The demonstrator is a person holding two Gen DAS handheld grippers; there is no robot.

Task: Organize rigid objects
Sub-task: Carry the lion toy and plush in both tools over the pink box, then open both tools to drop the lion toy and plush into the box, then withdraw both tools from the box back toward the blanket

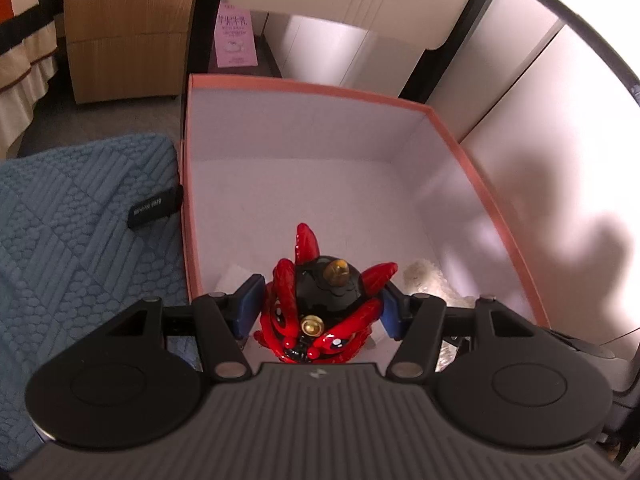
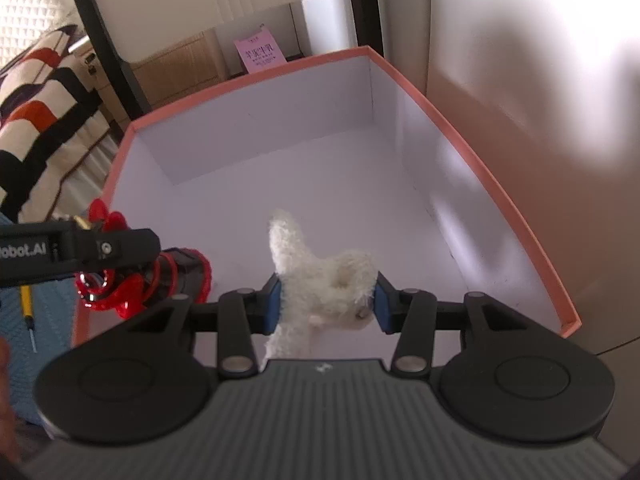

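- The left tool point(image 1: 323, 307) was closed on the red and black figurine point(image 1: 320, 300), its blue pads point(image 1: 250, 306) pressing the toy's two sides, the head with its gold knobs facing the camera.
- The right tool point(image 2: 327, 300) was closed on a fluffy white toy point(image 2: 320, 280), one pad on each flank, with a fuzzy limb sticking up and away.
- Both held things hung over the near end of the orange box point(image 1: 460, 140), inside its rim; whether either touched the white floor of the box could not be told.
- In the right wrist view the left tool's arm reached in from the left, with the figurine just inside the box's left wall and near the white toy, though apart from it.
- The figurine looked glossy and hard, so probably slippery and stiff; its thin red spikes seemed the fragile parts. The round black body seemed the safest place to grip, as here, not the spikes.
- The white toy looked light and soft, likely to squash under the pads instead of slipping, so a hold across its thick middle suited it.
- The far part of the box lay bare, leaving room to set both down.
- Left of the box lay a blue quilted mat point(image 1: 80, 240) with a small black tag on it; a pink sign point(image 1: 236, 36) stood well beyond the far wall.
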